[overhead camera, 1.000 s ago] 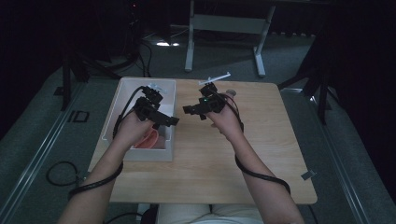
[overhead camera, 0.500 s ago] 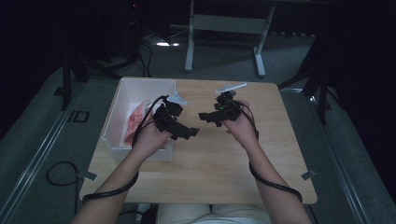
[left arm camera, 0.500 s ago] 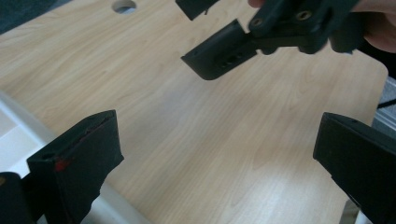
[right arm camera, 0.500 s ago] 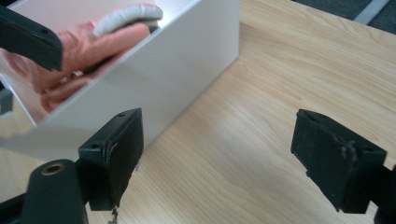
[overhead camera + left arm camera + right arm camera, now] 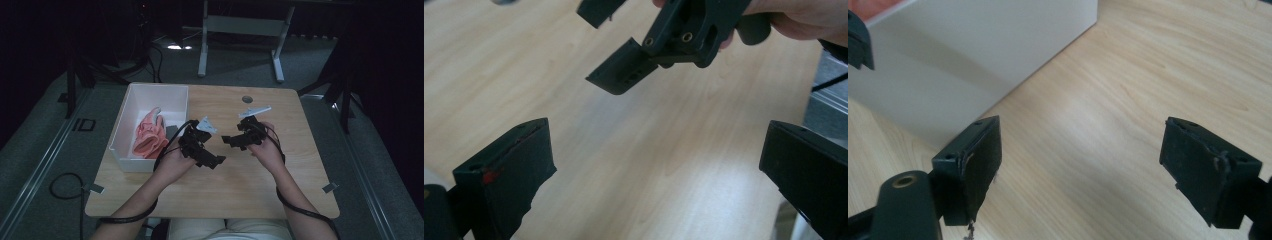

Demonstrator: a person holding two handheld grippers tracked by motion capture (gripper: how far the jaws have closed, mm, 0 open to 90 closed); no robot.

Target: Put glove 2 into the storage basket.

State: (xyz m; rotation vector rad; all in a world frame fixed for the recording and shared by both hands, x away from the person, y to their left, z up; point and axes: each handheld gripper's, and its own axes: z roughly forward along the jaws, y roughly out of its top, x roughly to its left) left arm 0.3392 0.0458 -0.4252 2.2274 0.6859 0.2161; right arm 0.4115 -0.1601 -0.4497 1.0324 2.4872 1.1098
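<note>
Pale wood grain runs under both your grippers: the table (image 5: 260, 185) is bare between your hands. Your left gripper (image 5: 212, 161) hangs just above the middle of the table, beside the near right corner of the white bin (image 5: 131, 100), its jaws spread wide with nothing between them. In the left gripper view the same jaws stand far apart at the bottom corners, and past them you see your right gripper (image 5: 619, 42), held in your right hand (image 5: 804, 22), pointing back toward you.

Your right gripper sits a little to the right of the left one in the high view, the two tips near each other but apart. Its jaws are wide too and hold nothing; the right gripper view looks between them at bare wood and the white wall of the bin (image 5: 973, 55).

Inside the bin lies a pink cloth (image 5: 149, 135), crumpled against the near end. Neither gripper touches the bin or the cloth.
</note>
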